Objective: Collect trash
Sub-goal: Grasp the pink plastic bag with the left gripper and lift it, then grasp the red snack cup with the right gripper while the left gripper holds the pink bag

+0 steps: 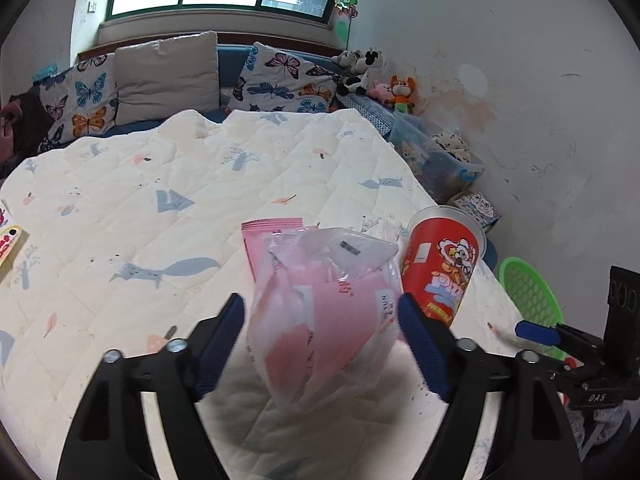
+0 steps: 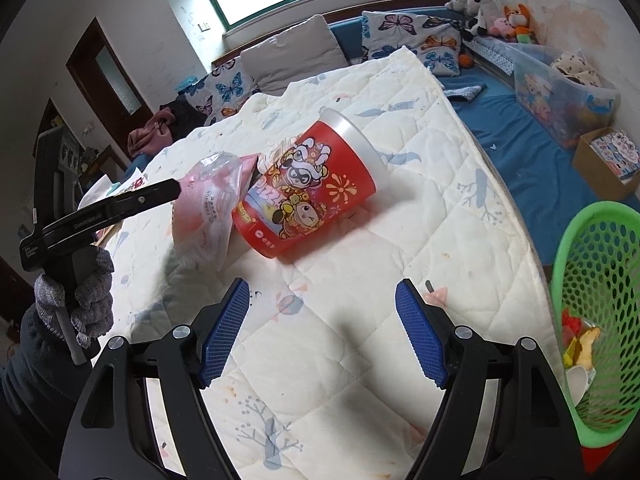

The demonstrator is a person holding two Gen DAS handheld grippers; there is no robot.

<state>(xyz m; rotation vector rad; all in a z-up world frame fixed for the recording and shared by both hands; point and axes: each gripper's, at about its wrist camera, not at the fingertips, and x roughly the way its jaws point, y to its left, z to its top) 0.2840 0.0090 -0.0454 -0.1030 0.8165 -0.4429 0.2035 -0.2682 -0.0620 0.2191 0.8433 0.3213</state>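
A clear plastic bag with pink wrappers (image 1: 320, 312) lies crumpled on the white quilt, between the open jaws of my left gripper (image 1: 322, 340), which do not grip it. The bag also shows in the right wrist view (image 2: 208, 204), with the left gripper (image 2: 176, 188) reaching onto it. A red snack cup (image 1: 440, 268) lies on its side just right of the bag; it also shows in the right wrist view (image 2: 308, 184). My right gripper (image 2: 322, 328) is open and empty, above the quilt, short of the cup. A green mesh basket (image 2: 600, 280) with some trash stands to the right beside the bed.
The quilted bed (image 2: 400, 240) ends at its right edge next to the basket. Butterfly pillows (image 1: 280, 80) and soft toys (image 1: 372, 72) line the far side. A clear storage box (image 1: 436, 160) and a cardboard box (image 2: 604, 160) stand on the right. A packet (image 1: 8, 240) lies far left.
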